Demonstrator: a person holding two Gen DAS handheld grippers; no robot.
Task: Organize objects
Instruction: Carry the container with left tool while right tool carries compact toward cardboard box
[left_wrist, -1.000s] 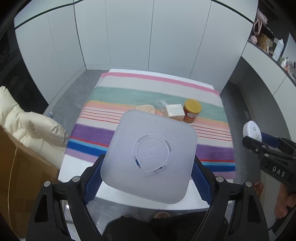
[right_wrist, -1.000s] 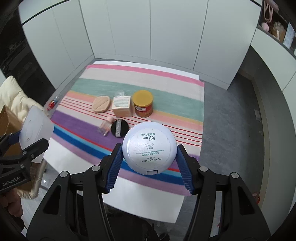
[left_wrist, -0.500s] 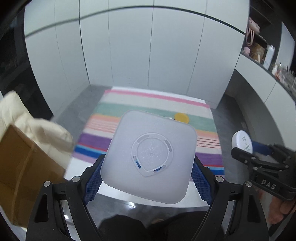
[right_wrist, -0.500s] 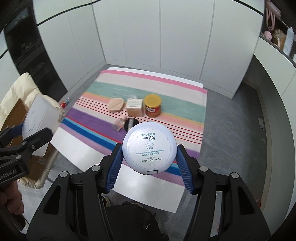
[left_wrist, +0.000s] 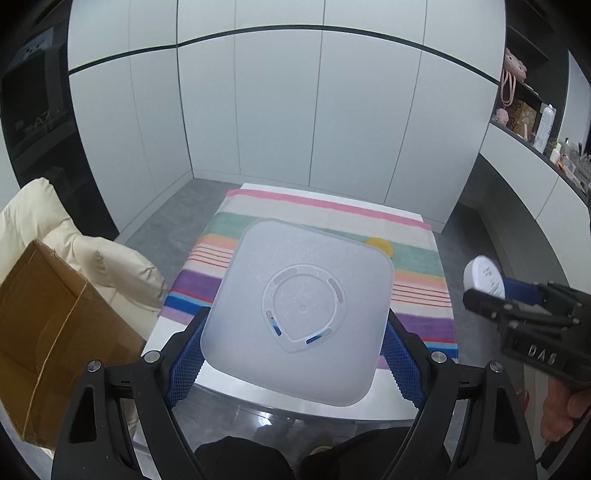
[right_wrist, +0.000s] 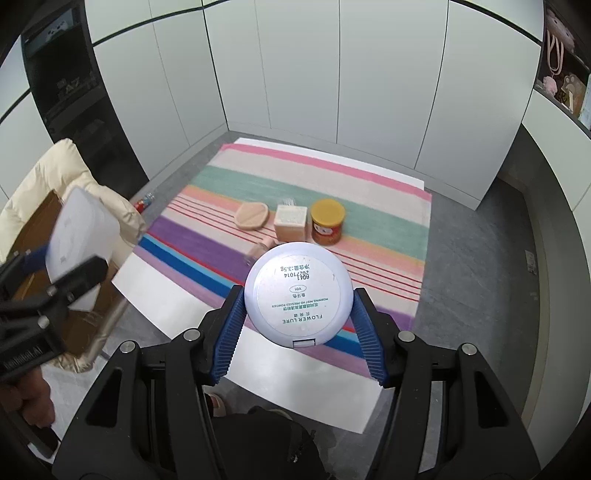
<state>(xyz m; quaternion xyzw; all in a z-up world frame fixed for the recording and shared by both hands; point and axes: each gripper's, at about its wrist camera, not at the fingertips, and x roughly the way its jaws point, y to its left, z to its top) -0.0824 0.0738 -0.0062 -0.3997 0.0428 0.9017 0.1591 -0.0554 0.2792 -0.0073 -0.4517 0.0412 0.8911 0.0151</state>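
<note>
I have lifted both hands up and back, so the table (right_wrist: 155, 284) looks smaller and farther than a second ago. My left gripper (left_wrist: 295, 354) holds the square white box (left_wrist: 301, 310) with wide jaws. My right gripper (right_wrist: 297, 325) squeezes the round powder case (right_wrist: 297, 293). More things wait mid-table on the striped cloth (right_wrist: 376, 218), white cupboards (right_wrist: 384, 74) behind.

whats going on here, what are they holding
A person is tidying cosmetics off a striped cloth. The left tongs grip a frosted square box, and the right tongs grip a round powder compact; both are held above the table. A yellow-lidded jar, a small beige box and a puff sit on the cloth.
</note>
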